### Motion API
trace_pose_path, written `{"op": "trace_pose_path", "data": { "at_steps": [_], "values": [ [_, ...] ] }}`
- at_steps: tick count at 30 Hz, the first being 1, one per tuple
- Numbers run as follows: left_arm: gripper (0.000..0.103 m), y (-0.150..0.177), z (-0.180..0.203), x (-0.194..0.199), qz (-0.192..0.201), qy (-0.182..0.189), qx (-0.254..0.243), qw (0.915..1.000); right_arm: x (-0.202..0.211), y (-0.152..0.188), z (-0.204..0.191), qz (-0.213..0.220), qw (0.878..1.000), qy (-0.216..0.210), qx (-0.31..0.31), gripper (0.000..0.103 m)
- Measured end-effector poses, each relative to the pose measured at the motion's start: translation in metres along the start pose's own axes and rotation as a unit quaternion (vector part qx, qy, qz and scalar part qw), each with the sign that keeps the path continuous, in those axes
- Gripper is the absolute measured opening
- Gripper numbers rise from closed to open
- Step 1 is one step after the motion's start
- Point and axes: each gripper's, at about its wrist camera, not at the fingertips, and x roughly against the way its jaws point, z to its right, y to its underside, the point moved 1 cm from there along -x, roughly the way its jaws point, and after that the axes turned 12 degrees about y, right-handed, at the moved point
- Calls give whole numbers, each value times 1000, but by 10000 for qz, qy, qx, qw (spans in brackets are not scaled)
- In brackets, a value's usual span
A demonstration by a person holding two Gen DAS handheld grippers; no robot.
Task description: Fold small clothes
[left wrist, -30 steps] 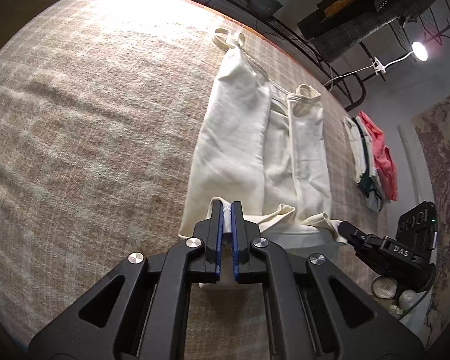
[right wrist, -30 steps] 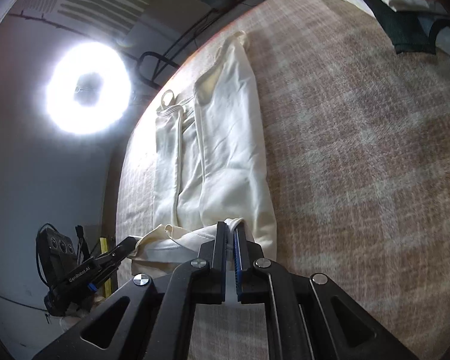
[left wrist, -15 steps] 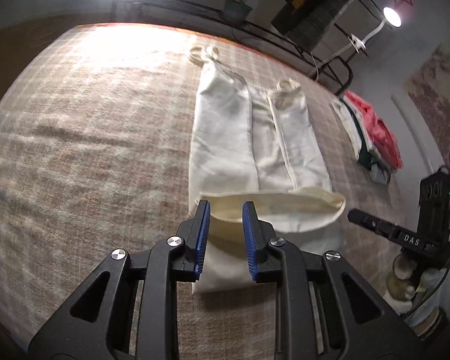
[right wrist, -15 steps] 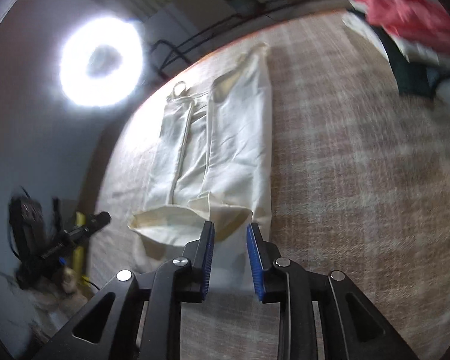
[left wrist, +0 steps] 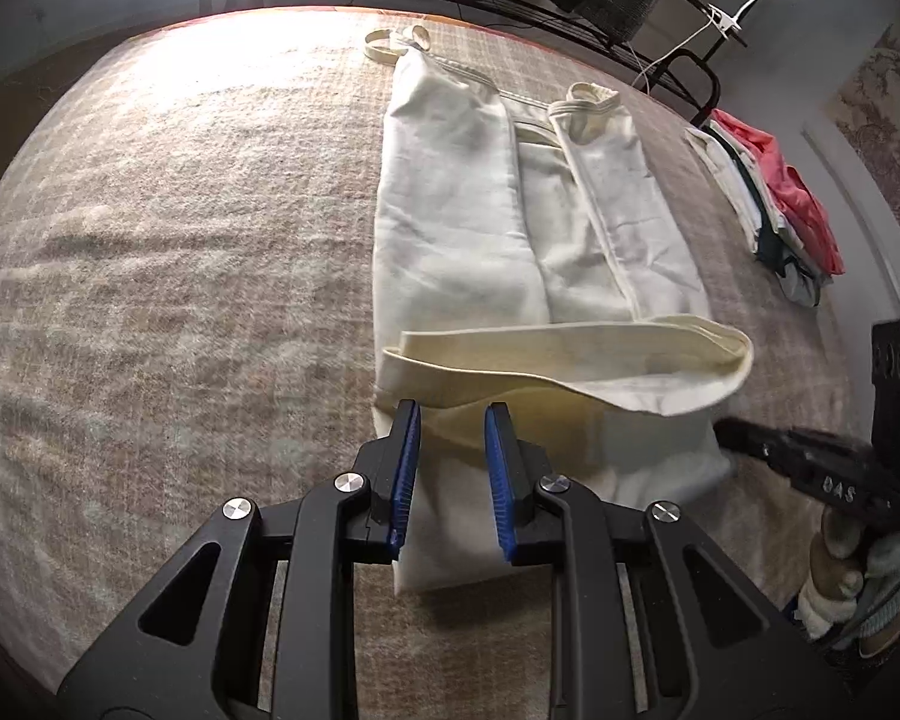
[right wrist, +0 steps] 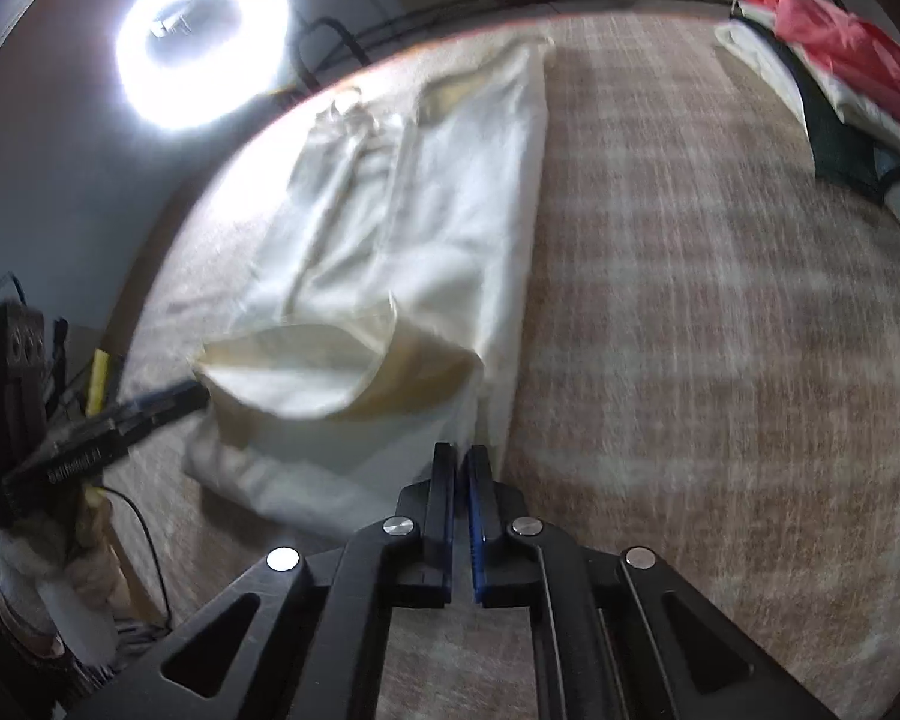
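Both claws have let go: your left claw [left wrist: 450, 468] stands wide, your right claw [right wrist: 461, 510] nearly closed and empty, leaving the cream cotton garment's [left wrist: 498, 240] hem folded over itself.

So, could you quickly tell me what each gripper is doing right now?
Left gripper: open, empty, over the cream garment.
Right gripper: nearly shut, apparently empty.
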Motion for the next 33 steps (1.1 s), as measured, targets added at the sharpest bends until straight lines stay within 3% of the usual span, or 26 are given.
{"op": "trace_pose_path", "data": {
  "at_steps": [4, 8, 13, 17, 23, 28, 31, 33],
  "values": [
    [20, -5, -4, 0, 141, -85, -32, 9999, 4, 7, -4, 27, 9997, 119, 217, 1],
    [20, -7, 0, 0, 198, -32, -53, 9998, 25, 4, -20, 495, 9960, 332, 669, 6],
    [20, -5, 19, -6, 182, -91, -415, 9989, 31, -5, -47, 665, 9919, -236, 1058, 6],
    [20, -8, 23, -13, 170, -152, -508, 9984, 17, -14, -59, 607, 9926, -522, 915, 13],
    [20, -23, 18, -22, 243, -385, -575, 9973, -4, -35, -42, 588, 9970, 159, 482, 14],
    [20, -50, 12, -13, 539, -412, -518, 9964, -11, -45, -23, 355, 9988, 317, 67, 13],
    [20, -67, 3, -4, 682, -388, -422, 9960, -5, -52, -27, 537, 9975, 389, 249, 33],
    [23, -80, -10, 1, 791, -355, -282, 9958, 1, -57, -28, 626, 9972, 273, 310, 35]
  ]
}}
